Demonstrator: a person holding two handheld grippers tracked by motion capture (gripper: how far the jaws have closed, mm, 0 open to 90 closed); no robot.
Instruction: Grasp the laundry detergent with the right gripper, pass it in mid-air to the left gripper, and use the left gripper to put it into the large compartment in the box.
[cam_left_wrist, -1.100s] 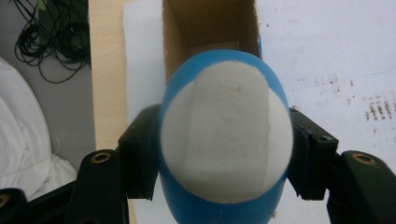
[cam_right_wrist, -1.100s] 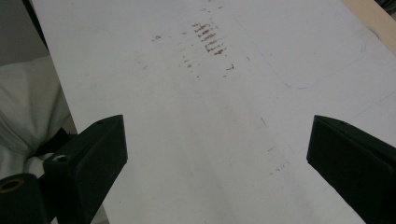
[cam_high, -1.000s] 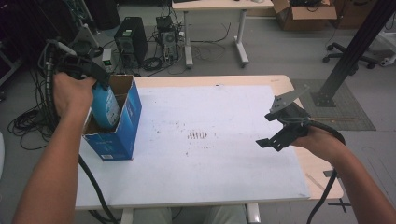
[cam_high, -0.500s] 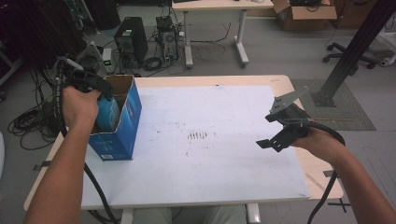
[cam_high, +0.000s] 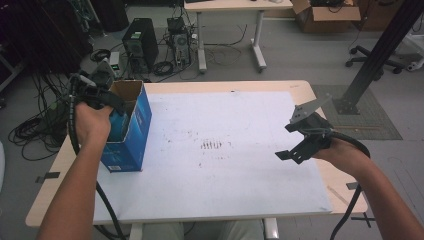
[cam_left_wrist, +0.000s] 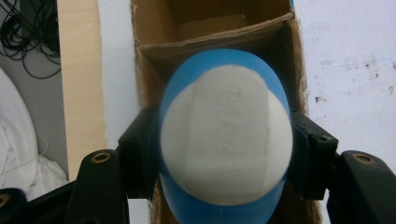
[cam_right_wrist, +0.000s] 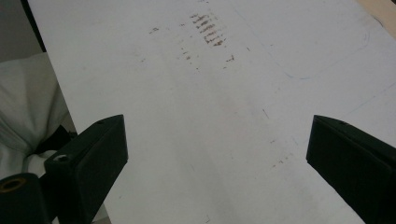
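I am clamping a blue and white ball (cam_left_wrist: 226, 140) between the pads of my left gripper (cam_left_wrist: 226, 154), holding it right over the open top of the blue cardboard box (cam_high: 131, 131) that is standing at the left edge of the white table (cam_high: 225, 190). My right gripper (cam_right_wrist: 217, 158) is hanging over the bare right part of the table with its jaws spread wide, gripping nothing, well apart from the box.
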